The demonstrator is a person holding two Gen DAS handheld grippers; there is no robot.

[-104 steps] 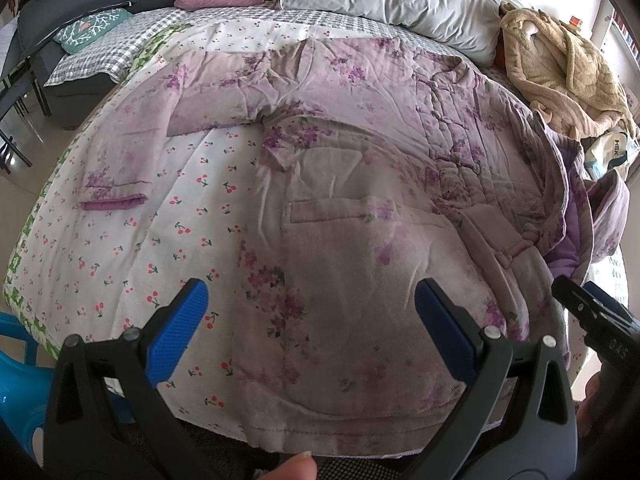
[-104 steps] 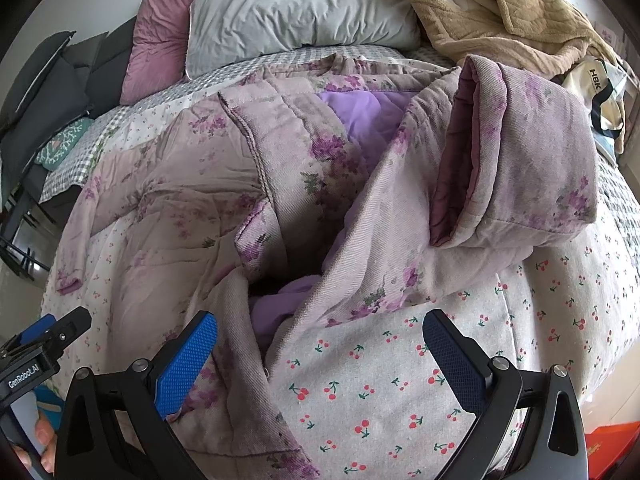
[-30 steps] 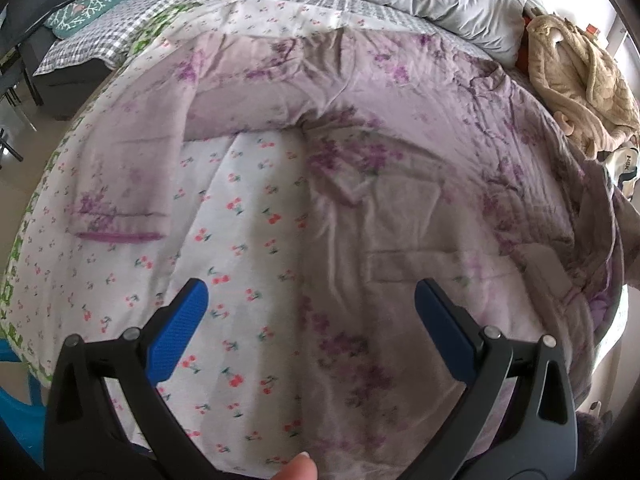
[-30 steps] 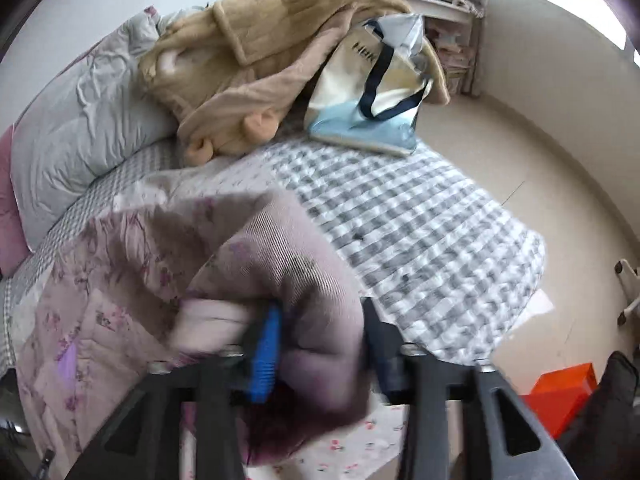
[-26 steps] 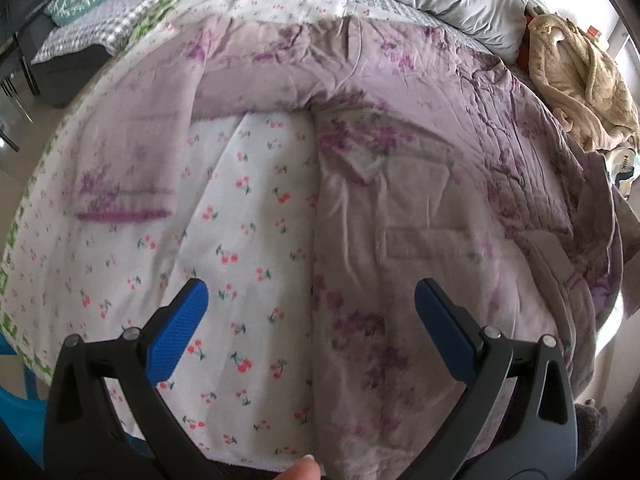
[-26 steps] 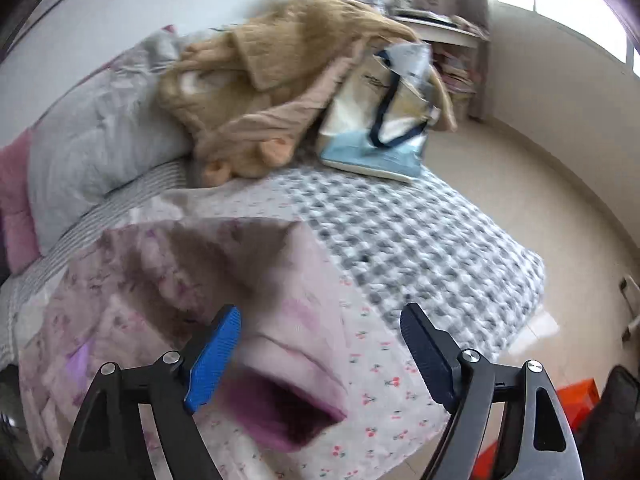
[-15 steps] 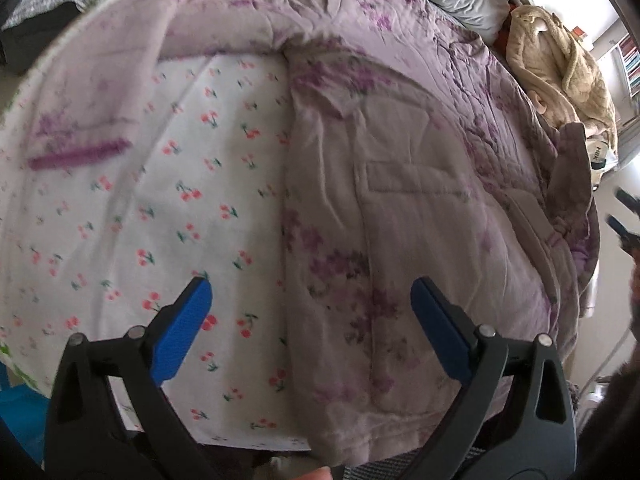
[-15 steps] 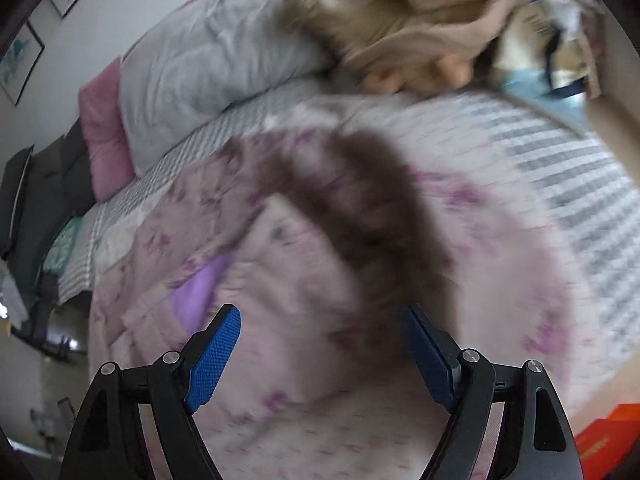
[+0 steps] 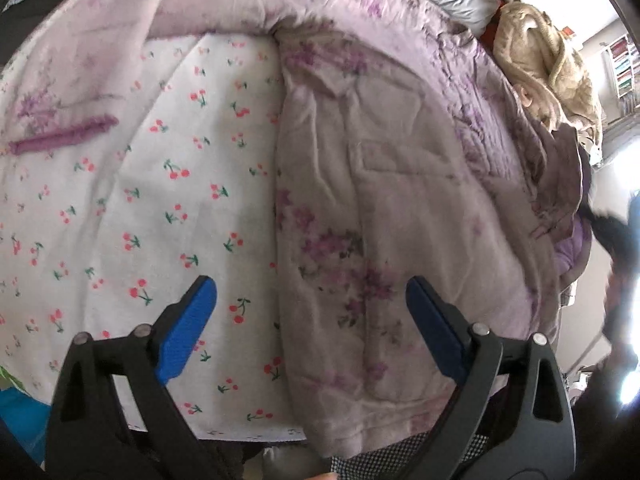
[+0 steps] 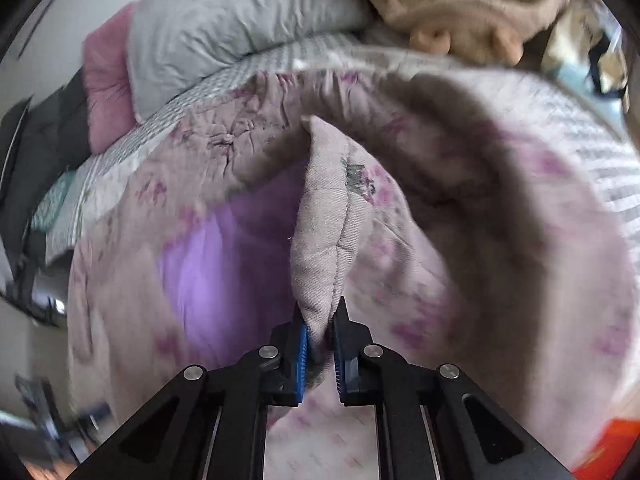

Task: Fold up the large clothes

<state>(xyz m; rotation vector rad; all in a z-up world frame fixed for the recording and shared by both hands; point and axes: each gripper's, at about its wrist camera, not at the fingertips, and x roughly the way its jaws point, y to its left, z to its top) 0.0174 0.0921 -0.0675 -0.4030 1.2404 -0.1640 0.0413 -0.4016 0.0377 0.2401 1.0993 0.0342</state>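
On the bed [image 9: 120, 208], left view: robe [image 9: 380, 200] lies spread flat, sleeve out to the side; left claw [image 9: 308, 320] hovers wide over its hem w/ nothing in it, prob. waiting to pin or grab. Right view: right claw [image 10: 320, 344] pinched tight on a padded robe edge [image 10: 324, 240], lifted to fold it across.
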